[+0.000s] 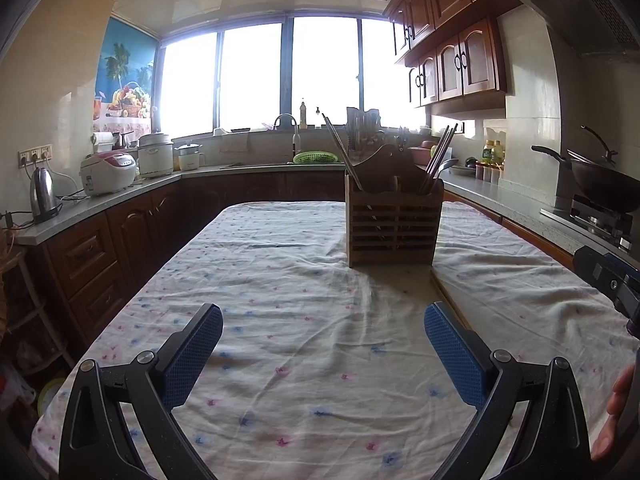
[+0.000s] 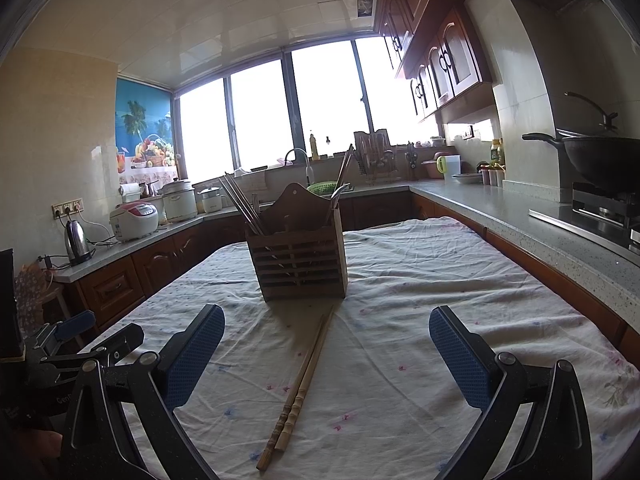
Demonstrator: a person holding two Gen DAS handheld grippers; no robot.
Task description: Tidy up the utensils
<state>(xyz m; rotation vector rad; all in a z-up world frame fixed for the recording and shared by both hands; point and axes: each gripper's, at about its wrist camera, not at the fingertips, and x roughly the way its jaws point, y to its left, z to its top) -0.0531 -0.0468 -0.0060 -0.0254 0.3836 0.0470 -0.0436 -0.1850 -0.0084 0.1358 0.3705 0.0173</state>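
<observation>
Much of what we see is cut off or dim; the bright window [image 1: 288, 76] washes out the far counter, so the items along it are hard to make out, and what stands inside the wooden utensil holder [image 2: 298, 262] is only partly visible through its slats; we can tell dark chopsticks [image 2: 240, 204] lean out of its left compartment and a spoon [image 2: 340, 194] with more sticks rises from its right one, but their lower ends are hidden. In the left wrist view only a short stretch of the bamboo chopsticks [image 1: 450, 300] shows, running behind the right finger. Our left gripper [image 1: 323, 354] stands wide open with nothing between its blue pads, above the flowered tablecloth [image 1: 280, 280], the holder far ahead and slightly right. Our right gripper [image 2: 327, 360] is likewise spread wide and holds nothing; the bamboo pair [image 2: 302, 384] lies flat on the cloth between its fingers, nearer the left one, touching neither; the thick ends point near and the tips run far toward the holder's base; the holder stands just beyond, left of centre.
</observation>
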